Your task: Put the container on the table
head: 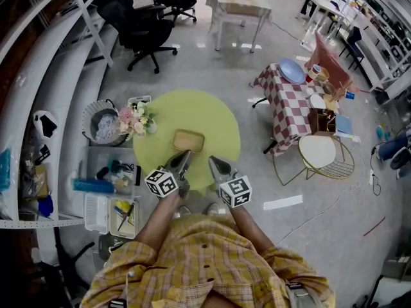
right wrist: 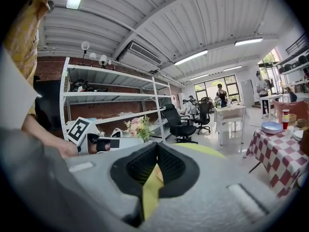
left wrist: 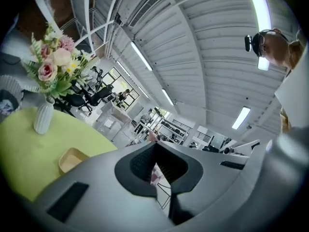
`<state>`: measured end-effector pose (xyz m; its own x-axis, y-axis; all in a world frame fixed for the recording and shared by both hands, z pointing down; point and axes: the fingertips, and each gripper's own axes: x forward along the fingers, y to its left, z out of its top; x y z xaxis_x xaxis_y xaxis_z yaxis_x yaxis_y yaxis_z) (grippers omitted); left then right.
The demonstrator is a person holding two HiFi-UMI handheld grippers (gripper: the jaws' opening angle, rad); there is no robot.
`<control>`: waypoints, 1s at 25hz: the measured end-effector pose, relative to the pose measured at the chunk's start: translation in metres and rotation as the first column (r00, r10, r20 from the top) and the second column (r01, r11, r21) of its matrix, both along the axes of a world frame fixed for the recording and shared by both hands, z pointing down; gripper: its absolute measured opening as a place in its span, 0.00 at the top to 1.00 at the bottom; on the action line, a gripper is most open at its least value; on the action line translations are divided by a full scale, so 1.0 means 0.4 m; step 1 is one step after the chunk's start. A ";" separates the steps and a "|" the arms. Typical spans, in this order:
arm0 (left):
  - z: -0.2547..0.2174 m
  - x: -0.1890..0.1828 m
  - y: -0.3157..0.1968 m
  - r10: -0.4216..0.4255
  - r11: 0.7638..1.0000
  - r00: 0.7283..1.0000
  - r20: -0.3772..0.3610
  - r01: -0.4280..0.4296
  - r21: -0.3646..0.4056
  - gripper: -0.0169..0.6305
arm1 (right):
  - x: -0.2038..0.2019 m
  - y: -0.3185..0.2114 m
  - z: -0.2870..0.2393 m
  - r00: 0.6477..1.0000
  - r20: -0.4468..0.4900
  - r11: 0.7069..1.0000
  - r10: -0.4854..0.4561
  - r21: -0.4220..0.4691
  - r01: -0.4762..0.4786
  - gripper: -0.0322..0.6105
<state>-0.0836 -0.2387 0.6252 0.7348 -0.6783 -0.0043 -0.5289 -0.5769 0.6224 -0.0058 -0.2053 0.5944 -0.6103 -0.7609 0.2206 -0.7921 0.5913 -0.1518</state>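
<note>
flowers [head: 135,119] are seen at the table [head: 192,104] edge. the left gripper [head: 185,153] is pinched closed, nothing held. the container [head: 188,140] lies flat on the table just ahead. the right gripper [head: 212,160] is likewise closed and empty. a straight pull-back is advised, so nothing gets nudged.

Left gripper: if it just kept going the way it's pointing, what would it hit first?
Likely nothing nearby. From above the left gripper points toward the tan container, but in its own view the container sits low and left of its line, so it would probably pass over it.
</note>
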 end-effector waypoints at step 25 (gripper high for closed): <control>-0.034 0.063 0.036 -0.012 0.980 0.933 0.360 -0.062 0.191 0.97 | 0.023 -0.013 0.006 0.999 0.005 0.999 0.052 -0.007 -0.052 0.95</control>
<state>-0.0583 -0.2241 0.6115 0.7289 -0.6721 0.1305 -0.6786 -0.6839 0.2680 0.0034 -0.2104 0.5968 -0.5710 -0.7900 0.2232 -0.8210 0.5482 -0.1597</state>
